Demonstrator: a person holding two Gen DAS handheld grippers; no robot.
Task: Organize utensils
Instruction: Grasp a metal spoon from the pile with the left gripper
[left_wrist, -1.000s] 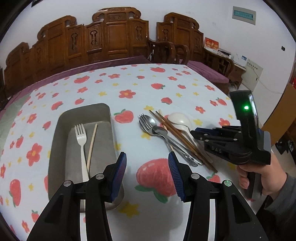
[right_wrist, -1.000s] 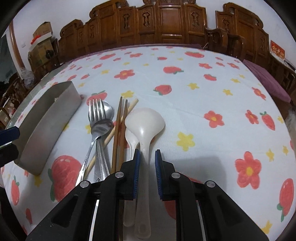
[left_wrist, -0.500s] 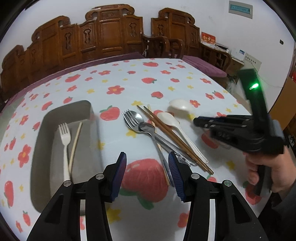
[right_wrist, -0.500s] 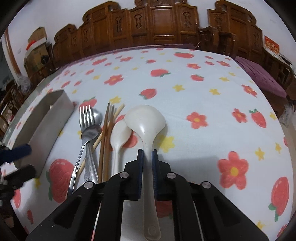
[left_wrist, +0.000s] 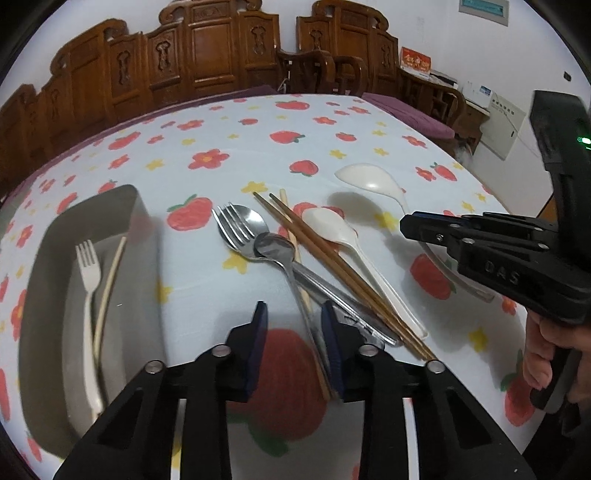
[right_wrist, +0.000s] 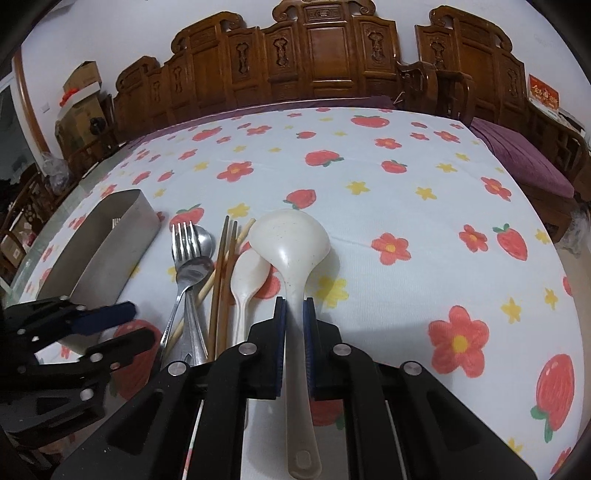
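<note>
My right gripper (right_wrist: 293, 314) is shut on the handle of the big white ladle (right_wrist: 290, 240), whose bowl hangs just above the cloth. Left of it lies a pile: a small white spoon (left_wrist: 332, 225), two brown chopsticks (left_wrist: 332, 269), a pale chopstick, a metal fork (left_wrist: 232, 225) and a metal spoon (left_wrist: 275, 247). My left gripper (left_wrist: 293, 321) is low over the handle ends with its jaws closing. The metal spoon's handle runs between them beside the right pad, not pinched. A steel tray (left_wrist: 144, 236) at the left holds a white fork (left_wrist: 88, 273) and a pale chopstick (left_wrist: 110, 280).
The table wears a white cloth with strawberries and flowers (right_wrist: 458, 339). Carved wooden chairs (right_wrist: 332, 59) line its far side. A hand (left_wrist: 546, 350) holds the right gripper at the table's right edge. Boxes (right_wrist: 81, 96) stand at the far left.
My left gripper moved right and down from the tray to the pile's handle ends, and its jaws narrowed. The right gripper closed on the ladle's handle and lifted it off the small spoon.
</note>
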